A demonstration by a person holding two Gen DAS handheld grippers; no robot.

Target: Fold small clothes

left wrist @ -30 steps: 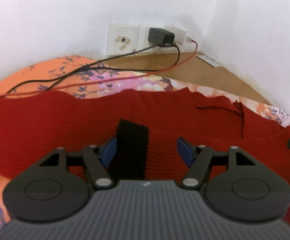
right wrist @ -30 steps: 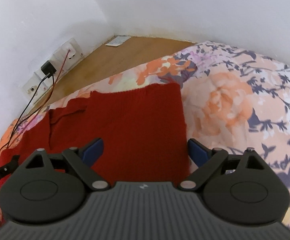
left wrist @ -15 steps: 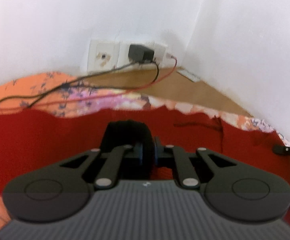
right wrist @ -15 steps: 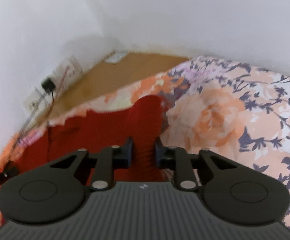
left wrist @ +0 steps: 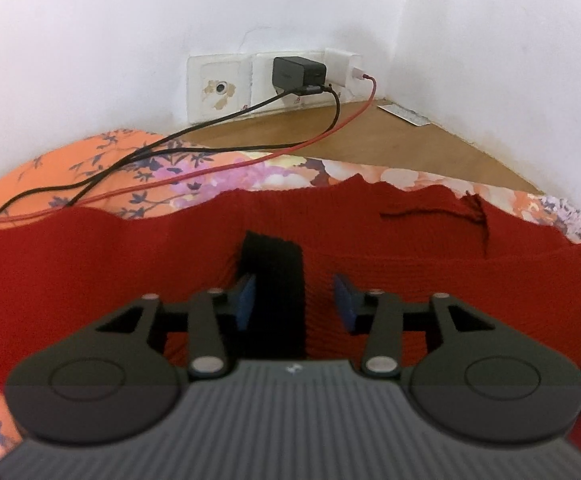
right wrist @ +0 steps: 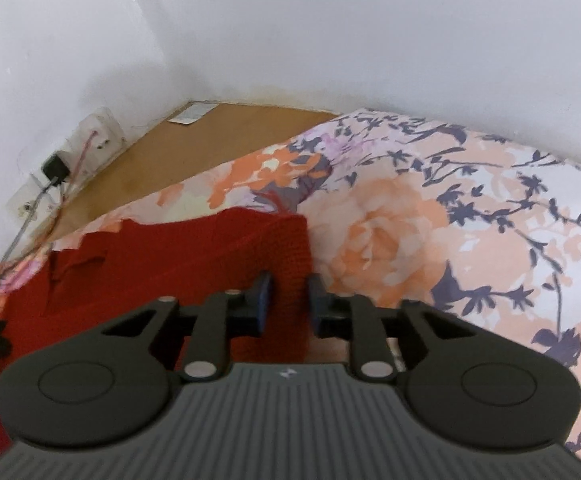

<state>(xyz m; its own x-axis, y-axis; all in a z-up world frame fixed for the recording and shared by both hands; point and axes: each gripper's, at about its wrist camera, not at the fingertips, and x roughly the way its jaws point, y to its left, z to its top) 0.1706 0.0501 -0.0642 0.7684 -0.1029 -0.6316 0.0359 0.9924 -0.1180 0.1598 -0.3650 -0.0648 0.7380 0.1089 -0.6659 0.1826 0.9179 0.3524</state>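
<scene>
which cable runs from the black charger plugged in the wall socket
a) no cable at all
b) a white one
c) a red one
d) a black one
d: in the left wrist view a black cable leaves the black charger and trails down across the floral bedsheet, while the red cable comes from the white plug beside it.

White walls (left wrist: 90, 40) meet in a corner above a wooden floor (left wrist: 390, 140). Low on the wall left of the corner sits a row of sockets (left wrist: 250, 76) with a black charger (left wrist: 298, 74) plugged in; black and red cables (left wrist: 218, 148) run from it onto a floral sheet (right wrist: 470, 220).
</scene>
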